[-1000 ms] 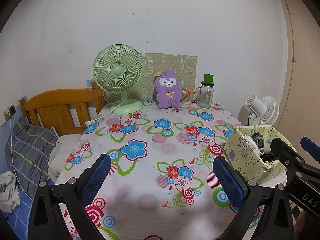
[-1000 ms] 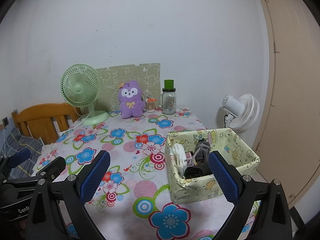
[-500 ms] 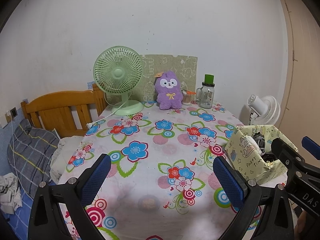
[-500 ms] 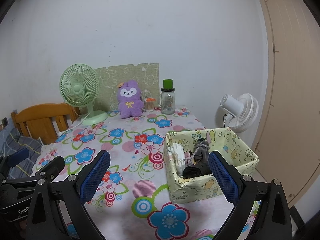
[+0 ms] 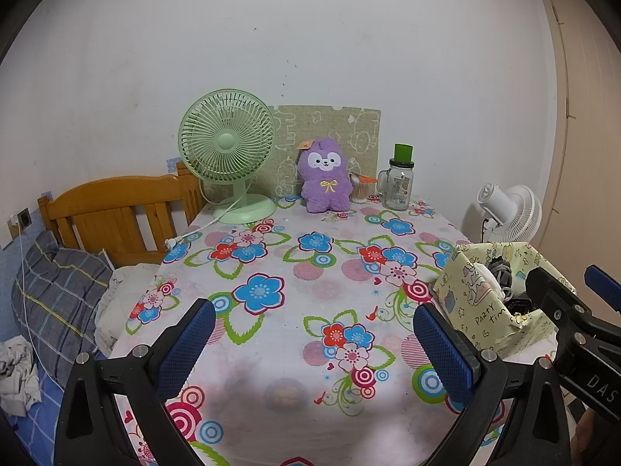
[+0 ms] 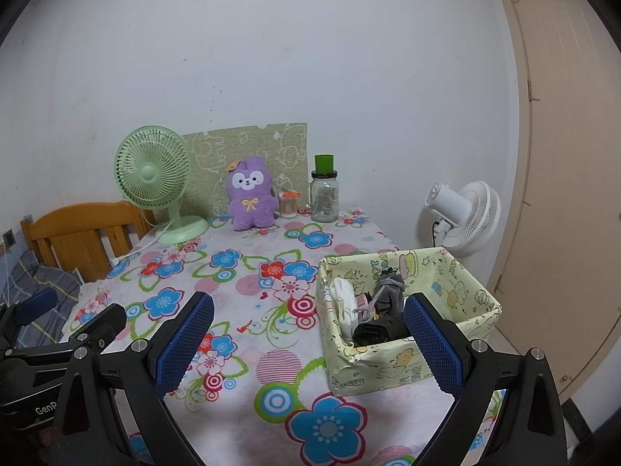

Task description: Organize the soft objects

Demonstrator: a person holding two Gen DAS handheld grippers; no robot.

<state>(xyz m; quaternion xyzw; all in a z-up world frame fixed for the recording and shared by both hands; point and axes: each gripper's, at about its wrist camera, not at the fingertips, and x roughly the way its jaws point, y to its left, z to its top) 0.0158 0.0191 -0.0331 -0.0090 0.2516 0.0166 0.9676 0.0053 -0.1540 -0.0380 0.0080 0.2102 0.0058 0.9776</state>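
Observation:
A yellow cartoon-print fabric box (image 6: 458, 291) (image 5: 477, 303) stands at the table's right near edge, holding rolled soft items: a white roll (image 6: 345, 306), a grey one (image 6: 390, 291) and a black one (image 6: 372, 334). A purple plush toy (image 5: 325, 180) (image 6: 250, 194) sits upright at the far end of the floral tablecloth (image 5: 310, 291). My left gripper (image 5: 312, 343) hovers open over the near middle of the table, holding nothing. My right gripper (image 6: 308, 343) is open too, its right finger in front of the box.
A green desk fan (image 5: 229, 155) with its cord, a green board, a glass jar with a green lid (image 5: 399, 186) and a small pot stand at the far end. A white floor fan (image 6: 465, 217), a door, a wooden bed frame (image 5: 116, 213) and bedding flank the table.
Both views have drifted slightly; the scene sits a little lower and the grippers have backed off a touch. Both stay open and hold nothing.

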